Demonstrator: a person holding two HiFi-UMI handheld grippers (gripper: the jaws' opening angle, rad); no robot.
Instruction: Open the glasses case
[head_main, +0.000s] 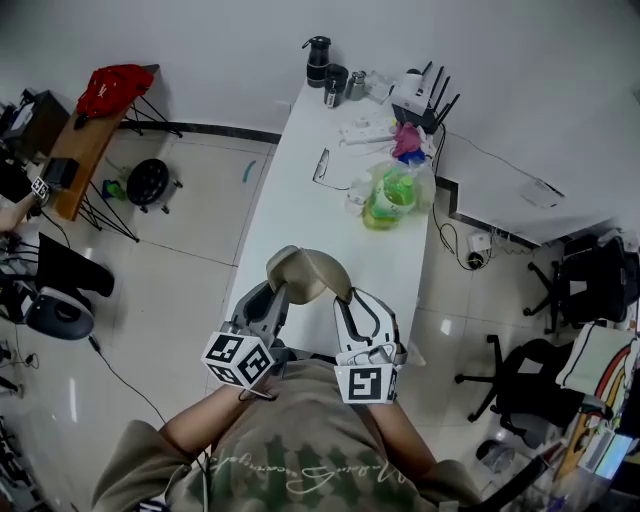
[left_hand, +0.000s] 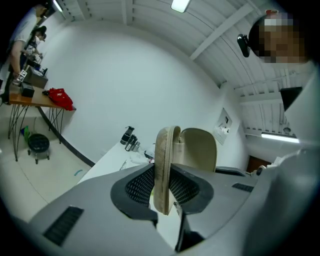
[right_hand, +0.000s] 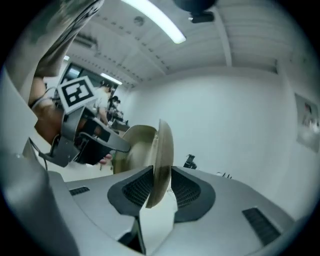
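Note:
A beige glasses case (head_main: 305, 272) hangs open like a clam above the near end of the white table (head_main: 290, 215), held between my two grippers. My left gripper (head_main: 278, 290) is shut on the edge of one half (left_hand: 161, 170), and the other half (left_hand: 199, 150) stands open behind it. In the right gripper view, my right gripper (right_hand: 161, 187) pinches the thin edge of the other shell (right_hand: 162, 160), with the left gripper (right_hand: 95, 142) in sight beyond it. My right gripper (head_main: 343, 298) sits just right of the case in the head view.
Further along the table lie a pair of glasses (head_main: 321, 165), a green bag (head_main: 392, 195), bottles (head_main: 318, 60) and a router (head_main: 420, 95). An office chair (head_main: 520, 390) stands at the right. A wooden side table with a red bag (head_main: 115, 90) is at the left.

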